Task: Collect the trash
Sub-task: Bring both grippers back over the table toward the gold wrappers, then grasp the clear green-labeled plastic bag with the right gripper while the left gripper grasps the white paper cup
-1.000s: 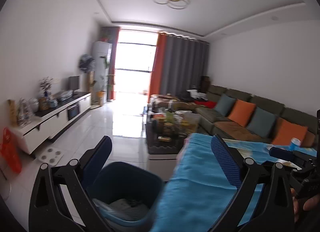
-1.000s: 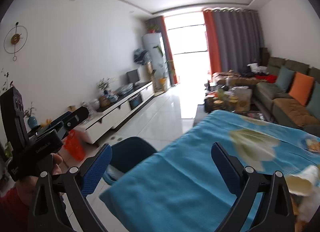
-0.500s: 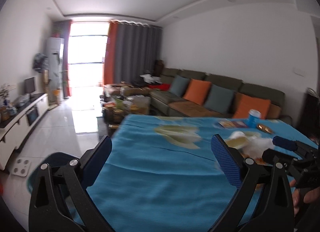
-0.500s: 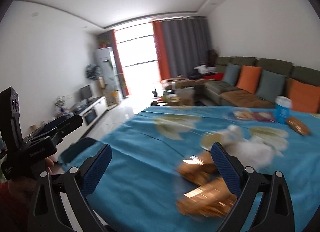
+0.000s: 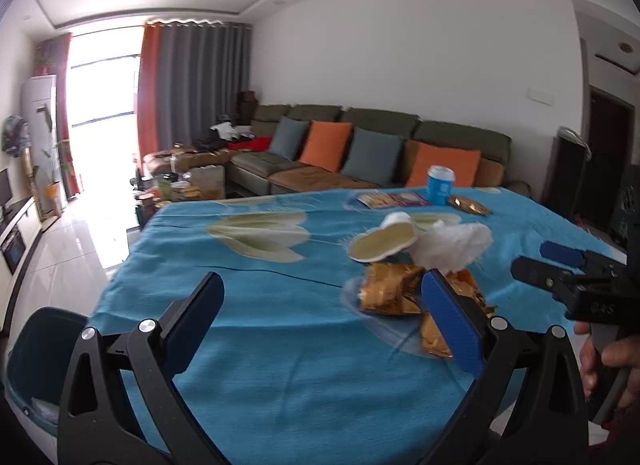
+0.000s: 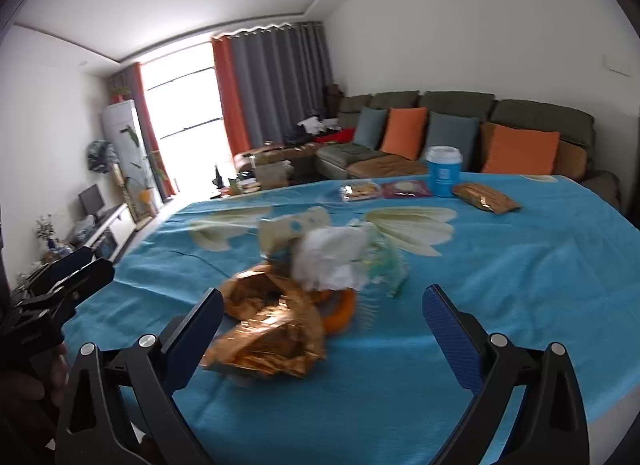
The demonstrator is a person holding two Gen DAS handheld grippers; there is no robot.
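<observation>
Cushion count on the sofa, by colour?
Orange cushions: 2
Grey-blue cushions: 2
Total: 4

Bare tablecloth (image 6: 520, 285) right of trash pile (image 6: 296, 289); cup (image 6: 443, 171) behind.

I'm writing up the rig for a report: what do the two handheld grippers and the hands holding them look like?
Each gripper, left and right, has a black plastic frame with triangular cut-outs and silver screws. Its two fingers carry flat textured blue pads. Seen from the side, the right gripper has a black pistol-style handle with pale lettering that is too small to read. The right hand is bare. No cables are visible.
</observation>
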